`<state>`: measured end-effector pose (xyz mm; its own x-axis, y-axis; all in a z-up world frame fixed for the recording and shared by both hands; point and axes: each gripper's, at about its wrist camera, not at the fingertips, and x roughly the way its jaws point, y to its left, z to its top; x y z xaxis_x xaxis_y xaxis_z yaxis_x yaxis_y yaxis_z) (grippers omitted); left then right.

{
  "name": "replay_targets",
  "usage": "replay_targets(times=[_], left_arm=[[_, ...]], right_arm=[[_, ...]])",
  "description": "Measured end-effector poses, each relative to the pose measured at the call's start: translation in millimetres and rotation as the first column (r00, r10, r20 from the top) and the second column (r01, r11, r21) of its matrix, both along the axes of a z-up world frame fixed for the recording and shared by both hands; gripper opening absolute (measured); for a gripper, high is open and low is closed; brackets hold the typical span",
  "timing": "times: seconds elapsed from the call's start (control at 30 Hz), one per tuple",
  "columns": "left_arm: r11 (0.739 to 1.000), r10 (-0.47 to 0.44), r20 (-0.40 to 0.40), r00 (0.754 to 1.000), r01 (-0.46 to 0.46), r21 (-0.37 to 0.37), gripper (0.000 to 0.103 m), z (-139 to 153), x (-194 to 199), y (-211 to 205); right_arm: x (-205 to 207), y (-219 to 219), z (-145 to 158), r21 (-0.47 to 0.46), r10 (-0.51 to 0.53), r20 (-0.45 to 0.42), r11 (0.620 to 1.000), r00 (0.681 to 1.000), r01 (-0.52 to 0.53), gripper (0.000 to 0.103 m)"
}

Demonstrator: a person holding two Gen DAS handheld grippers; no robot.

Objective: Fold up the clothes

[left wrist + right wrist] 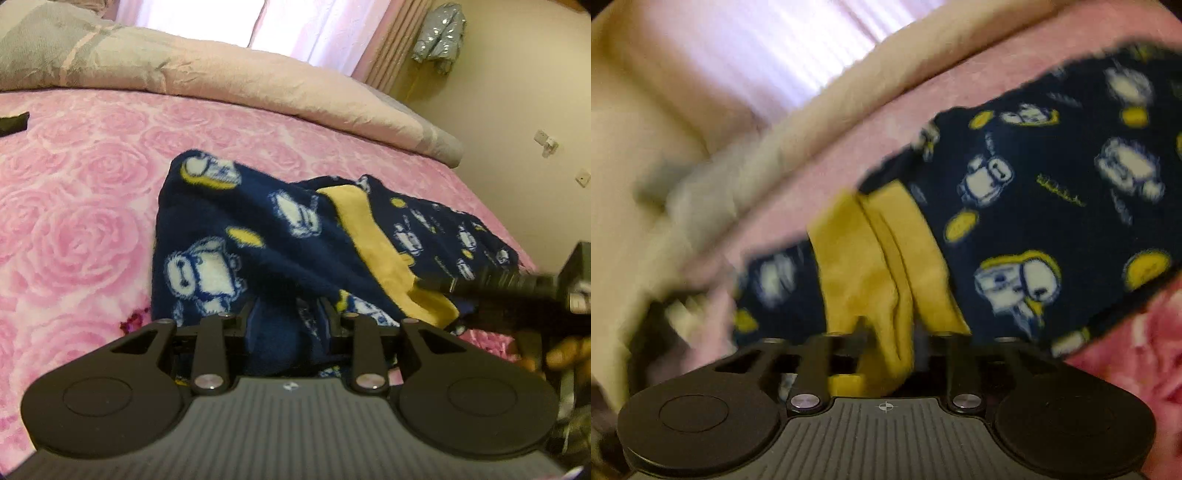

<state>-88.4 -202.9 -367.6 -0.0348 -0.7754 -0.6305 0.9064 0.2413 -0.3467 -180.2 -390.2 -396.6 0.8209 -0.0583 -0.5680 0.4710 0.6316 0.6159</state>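
Both tools grip: left tool (pixel 288 325) pinches navy pyjama fleece (pixel 258 236); right tool (pixel 886 354) its yellow band (pixel 871 266).

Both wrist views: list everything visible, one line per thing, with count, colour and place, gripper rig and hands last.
fleece garment: one, navy with white and yellow cartoon print, lying on the bed, between both grippers' fingers.
yellow band: one, mustard trim on the garment, bunched at the right gripper.
bedspread: one, pink rose pattern, under the garment.
folded quilt: one, pale pink and grey, along the bed's far edge.
curtains: pink, lit window behind the bed.
silver jacket: one, hanging on the wall, top right.
left gripper: one, black, gripping navy fleece.
right gripper: one, black, blurred, yellow band between its fingers.
hand: one, behind the right gripper, left view's right edge.
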Motion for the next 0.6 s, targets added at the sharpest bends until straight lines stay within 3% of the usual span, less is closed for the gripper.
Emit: replay_targets(times=[0.03, 0.13, 0.4, 0.43, 0.47, 0.5, 0.6], left_arm=[[1.000, 0.000, -0.004, 1.000, 0.000, -0.003, 0.027, 2, 2, 1], [1.000, 0.012, -0.038, 0.999, -0.013, -0.017, 0.027, 6, 11, 1], [0.997, 0.064, -0.064, 0.996, -0.067, -0.036, 0.028, 15, 39, -25], [0.996, 0.073, -0.064, 0.995, -0.076, -0.037, 0.028, 15, 43, -29], [0.996, 0.081, -0.065, 0.995, -0.084, -0.038, 0.028, 15, 47, -33], [0.995, 0.085, -0.069, 0.994, -0.088, -0.038, 0.028, 14, 51, -37], [0.994, 0.091, -0.058, 0.994, -0.094, -0.056, 0.028, 16, 58, -47]], right_arm=[[-1, -8, 1, 0.024, -0.010, 0.042, 1.000, 0.999, 0.009, 0.071], [6, -32, 7, 0.061, -0.003, 0.130, 0.998, 0.992, -0.005, 0.071], [81, -70, -18, 0.071, 0.177, 0.057, 0.981, 0.983, -0.181, 0.070], [86, -69, -22, 0.076, 0.197, 0.050, 0.977, 0.979, -0.200, 0.058], [89, -69, -24, 0.067, 0.205, 0.047, 0.976, 0.978, -0.208, 0.038], [92, -68, -25, 0.058, 0.213, 0.045, 0.975, 0.976, -0.215, 0.010], [94, -66, -20, -0.010, 0.219, 0.082, 0.976, 0.972, -0.219, 0.006]])
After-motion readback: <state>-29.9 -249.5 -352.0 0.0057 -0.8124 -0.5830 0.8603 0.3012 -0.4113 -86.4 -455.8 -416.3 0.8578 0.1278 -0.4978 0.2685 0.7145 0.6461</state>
